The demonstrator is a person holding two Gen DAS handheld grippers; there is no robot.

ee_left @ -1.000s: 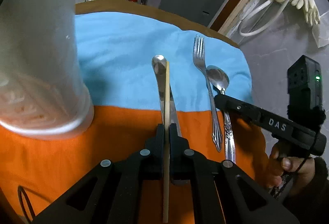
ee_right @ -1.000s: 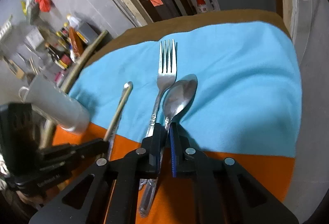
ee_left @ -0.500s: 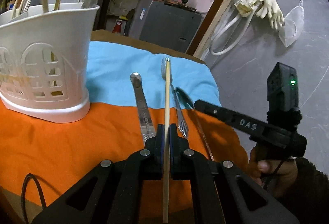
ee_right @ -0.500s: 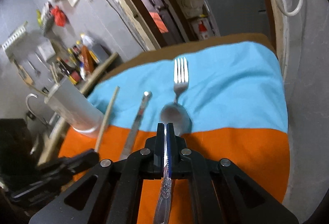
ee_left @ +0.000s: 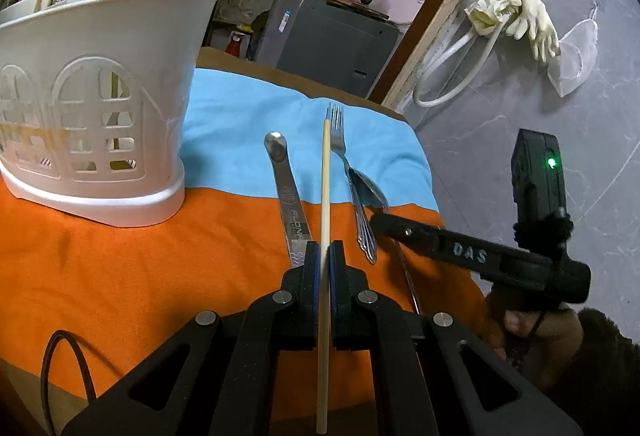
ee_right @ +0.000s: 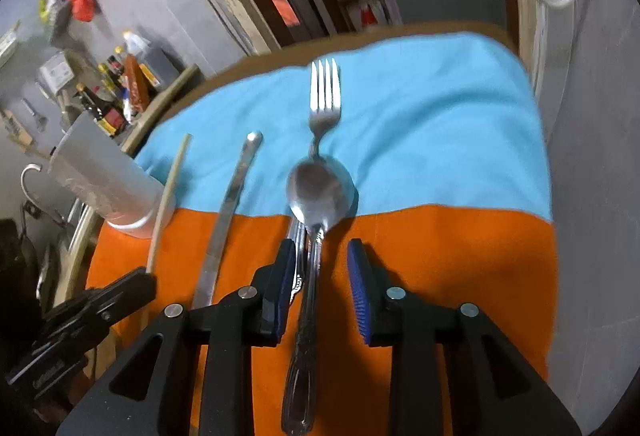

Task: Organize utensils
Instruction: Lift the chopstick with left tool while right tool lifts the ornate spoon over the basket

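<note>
My left gripper point(ee_left: 324, 254) is shut on a pale wooden chopstick point(ee_left: 326, 175), which points away over the cloth. To its left stands a white slotted utensil caddy point(ee_left: 92, 107) holding several utensils. A knife point(ee_left: 286, 187), a fork point(ee_left: 337, 133) and a spoon point(ee_left: 370, 191) lie side by side on the cloth. My right gripper point(ee_right: 320, 252) has its jaws opening. The spoon point(ee_right: 320, 191) runs between them, close to the left pad, and neither pad presses on it. Ahead of it lies the fork point(ee_right: 325, 95), with the knife point(ee_right: 232, 203) to the left.
An orange and blue cloth point(ee_left: 120, 276) covers the table, whose right edge drops to a grey floor. A grey cabinet point(ee_left: 328, 39) stands behind. Gloves point(ee_left: 516, 15) and a hose hang on the right wall. Bottles point(ee_right: 116, 91) crowd a ledge beyond the caddy point(ee_right: 100, 175).
My left gripper rose with the chopstick and tilted up, bringing the caddy's rim into view. My right gripper closed on the spoon, drew it back, and its jaws have now parted.
</note>
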